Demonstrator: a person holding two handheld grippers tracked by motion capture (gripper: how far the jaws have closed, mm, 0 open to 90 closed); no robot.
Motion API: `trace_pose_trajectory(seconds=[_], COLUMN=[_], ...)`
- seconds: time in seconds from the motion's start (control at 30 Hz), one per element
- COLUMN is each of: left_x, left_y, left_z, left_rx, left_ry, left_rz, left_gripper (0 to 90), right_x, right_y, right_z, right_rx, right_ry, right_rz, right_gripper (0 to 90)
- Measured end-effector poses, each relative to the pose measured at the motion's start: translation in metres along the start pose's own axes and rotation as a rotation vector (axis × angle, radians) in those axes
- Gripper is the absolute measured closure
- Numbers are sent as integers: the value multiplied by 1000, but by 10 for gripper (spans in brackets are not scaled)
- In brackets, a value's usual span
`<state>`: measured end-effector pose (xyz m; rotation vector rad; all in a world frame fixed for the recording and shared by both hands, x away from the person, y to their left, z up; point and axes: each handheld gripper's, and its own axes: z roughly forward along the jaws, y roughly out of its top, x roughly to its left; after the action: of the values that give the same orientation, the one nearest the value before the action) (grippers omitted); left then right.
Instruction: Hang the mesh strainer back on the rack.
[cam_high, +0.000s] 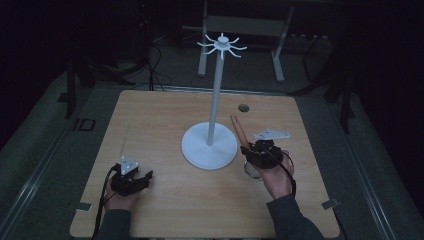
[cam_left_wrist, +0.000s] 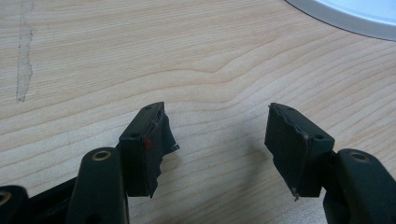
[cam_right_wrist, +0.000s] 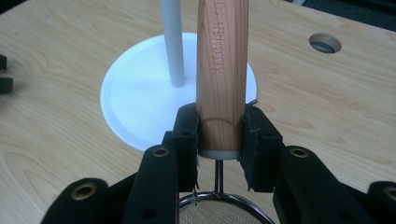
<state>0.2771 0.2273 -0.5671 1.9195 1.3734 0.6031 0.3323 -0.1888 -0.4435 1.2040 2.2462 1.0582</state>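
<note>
A small strainer with a wooden handle (cam_high: 238, 129) is clamped in my right gripper (cam_high: 255, 152), right of the white stand's round base (cam_high: 209, 147). In the right gripper view my right gripper (cam_right_wrist: 220, 135) is shut on the handle (cam_right_wrist: 222, 60) just above its metal collar. The wire mesh bowl (cam_right_wrist: 215, 212) hangs toward the camera. The stand's pole (cam_high: 215, 100) rises to a ring of hooks (cam_high: 221, 46). My left gripper (cam_high: 142, 179) rests low at the table's front left. Seen in the left gripper view, it (cam_left_wrist: 217, 135) stands open over bare wood.
A round cable hole (cam_high: 243, 107) sits in the wooden table (cam_high: 150, 120) behind the strainer. The stand base edge (cam_left_wrist: 355, 14) shows far ahead of the left jaws. Dark floor, cables and a metal frame (cam_high: 240, 25) lie beyond the table.
</note>
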Motion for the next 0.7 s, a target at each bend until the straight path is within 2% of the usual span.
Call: trace_pose_trajectory(seconds=[0.7], left_x=[0], left_y=[0], left_z=[0], left_rx=[0], left_ry=[0], left_rz=[-2], left_gripper=[392], right_x=[-3], right_y=[12], right_z=[-8], right_rx=[-68], right_ry=[-3], right_rz=[29], right_gripper=[695])
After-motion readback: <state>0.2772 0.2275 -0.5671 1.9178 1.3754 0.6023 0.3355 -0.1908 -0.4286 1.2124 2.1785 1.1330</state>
